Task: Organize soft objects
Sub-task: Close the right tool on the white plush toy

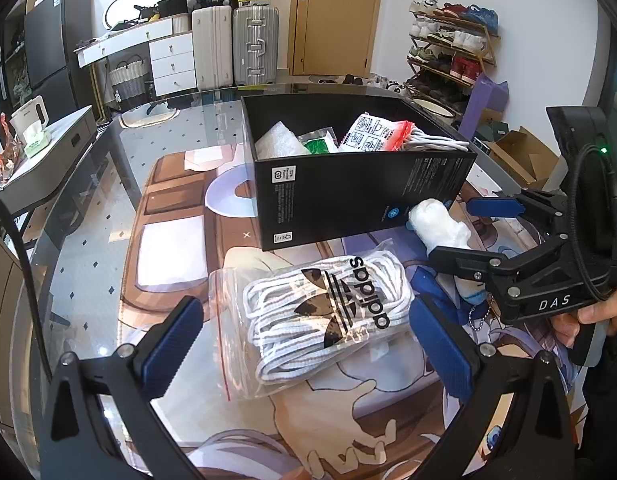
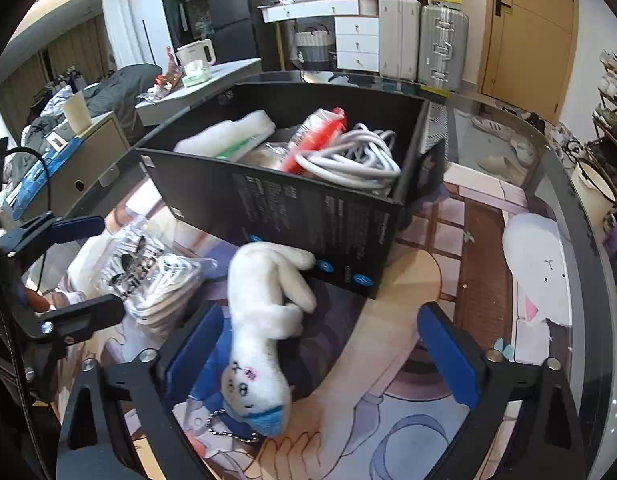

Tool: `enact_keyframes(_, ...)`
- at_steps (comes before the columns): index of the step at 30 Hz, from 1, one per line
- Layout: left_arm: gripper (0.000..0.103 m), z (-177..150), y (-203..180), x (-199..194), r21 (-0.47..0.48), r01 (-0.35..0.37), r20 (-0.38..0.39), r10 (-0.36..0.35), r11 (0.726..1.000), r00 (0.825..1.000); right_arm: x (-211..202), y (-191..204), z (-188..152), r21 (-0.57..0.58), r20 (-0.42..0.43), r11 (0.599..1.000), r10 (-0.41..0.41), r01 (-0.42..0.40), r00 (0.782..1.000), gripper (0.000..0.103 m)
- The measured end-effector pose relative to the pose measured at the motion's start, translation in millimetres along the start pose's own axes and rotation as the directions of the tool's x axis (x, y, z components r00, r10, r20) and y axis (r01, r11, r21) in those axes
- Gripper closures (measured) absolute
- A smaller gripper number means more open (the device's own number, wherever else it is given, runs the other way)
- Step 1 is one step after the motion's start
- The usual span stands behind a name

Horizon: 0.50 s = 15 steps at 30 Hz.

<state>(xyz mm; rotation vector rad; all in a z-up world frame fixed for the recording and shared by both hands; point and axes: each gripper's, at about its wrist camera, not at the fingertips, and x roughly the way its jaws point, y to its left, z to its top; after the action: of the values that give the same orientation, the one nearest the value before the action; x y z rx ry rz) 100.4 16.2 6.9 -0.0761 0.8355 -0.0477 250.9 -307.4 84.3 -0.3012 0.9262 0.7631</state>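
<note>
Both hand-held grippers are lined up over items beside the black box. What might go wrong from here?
1. The white plush toy lies off-centre, against one pad of the open right hand-held gripper; closing may pinch only its edge.
2. Its bead chain dangles and could snag the black cardboard box wall.
3. The clear zip bag of white shoelaces looks slippery for the open left hand-held gripper.

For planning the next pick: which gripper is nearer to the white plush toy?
Right. The right gripper is open around the white plush toy; the left gripper hangs over the bag of white shoelaces beside it.
</note>
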Motion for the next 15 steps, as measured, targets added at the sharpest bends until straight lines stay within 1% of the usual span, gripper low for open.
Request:
enact_keyframes(1, 0.0, 0.1, -0.3, 0.4, 0.0, -0.001, -0.002, 0.001, 1.0, 1.0, 0.1, 0.9, 0.2, -0.003, -0.002, 1.0, 0.011, -0.011, 1.0, 0.016)
enact_keyframes(2, 0.0, 0.2, -1.0, 0.5, 0.002, -0.001, -0.003, 0.001, 1.0, 1.0, 1.0, 1.8, -0.2, -0.006, -0.008, 1.0, 0.022, -0.022, 1.0, 0.023)
enact_keyframes(3, 0.0, 0.7, -1.2, 0.6, 0.004, -0.001, -0.003, 0.001, 1.0, 1.0, 2.5, 2.9, -0.6, -0.011, -0.016, 0.999, 0.03, -0.03, 0.999, 0.027)
enact_keyframes(5, 0.0, 0.8, -2.3, 0.8, 0.007, -0.001, -0.004, 0.001, 1.0, 1.0, 4.6, 6.3, -1.3, -0.027, -0.024, 0.999, 0.038, -0.039, 0.999, 0.031)
enact_keyframes(7, 0.0, 0.6, -2.5, 1.8, 0.009, 0.001, -0.008, -0.001, 1.0, 1.0, 4.0, 9.6, -2.0, -0.045, -0.021, 0.998, 0.039, -0.04, 0.999, 0.039)
enact_keyframes(8, 0.0, 0.6, -2.5, 2.2, 0.009, 0.001, -0.009, -0.001, 1.0, 1.0, 3.2, 11.8, -2.8, -0.056, -0.018, 0.997, 0.045, -0.046, 0.999, 0.047)
enact_keyframes(9, 0.0, 0.8, -2.5, 2.5, 0.008, 0.001, -0.011, -0.001, 1.0, 1.0, 2.7, 13.2, -3.4, -0.066, -0.019, 0.997, 0.05, -0.051, 0.999, 0.052)
enact_keyframes(10, 0.0, 0.4, -2.4, 3.0, 0.008, 0.003, -0.014, -0.003, 1.0, 1.0, 2.4, 14.5, -3.8, -0.071, -0.018, 0.996, 0.054, -0.055, 0.998, 0.054)
enact_keyframes(12, 0.0, 0.3, -2.6, 3.6, 0.007, 0.006, -0.018, -0.006, 1.0, 1.0, 1.7, 16.1, -4.8, -0.081, -0.017, 0.994, 0.07, -0.071, 0.997, 0.063)
enact_keyframes(15, 0.0, 0.8, -3.9, 3.5, 0.009, 0.024, -0.025, -0.024, 1.0, 0.999, 1.3, 21.5, -7.3, -0.108, -0.018, 0.991, 0.076, -0.078, 0.997, 0.065)
